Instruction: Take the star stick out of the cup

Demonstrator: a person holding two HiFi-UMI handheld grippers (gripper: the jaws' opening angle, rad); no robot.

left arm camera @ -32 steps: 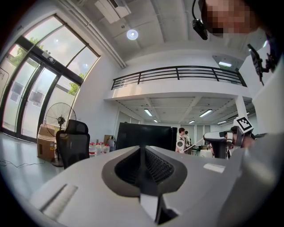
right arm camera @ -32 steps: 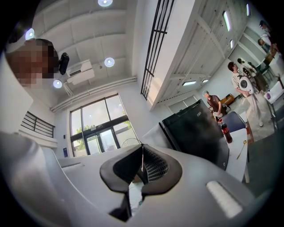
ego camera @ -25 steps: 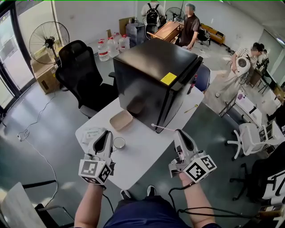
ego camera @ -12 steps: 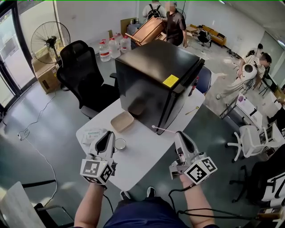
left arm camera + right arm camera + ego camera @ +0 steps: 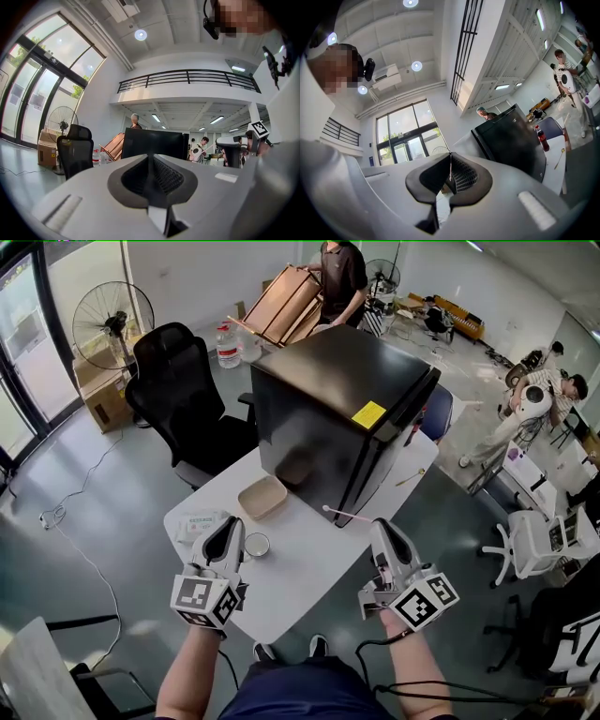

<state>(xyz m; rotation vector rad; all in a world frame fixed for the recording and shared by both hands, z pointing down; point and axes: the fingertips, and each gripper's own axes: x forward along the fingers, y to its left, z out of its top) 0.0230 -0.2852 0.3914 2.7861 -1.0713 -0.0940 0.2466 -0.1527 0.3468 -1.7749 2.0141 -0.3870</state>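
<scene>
You are pinching the star stick (image 5: 345, 514) in your right gripper (image 5: 381, 525), lower middle, outside the cup (image 5: 255, 544). Your left gripper (image 5: 231, 526) is sitting closed and empty beside it.

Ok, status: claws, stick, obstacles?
Left claw shut, empty. Right claw shut on thin pale stick, clear of small round cup. Black fridge close ahead.
</scene>
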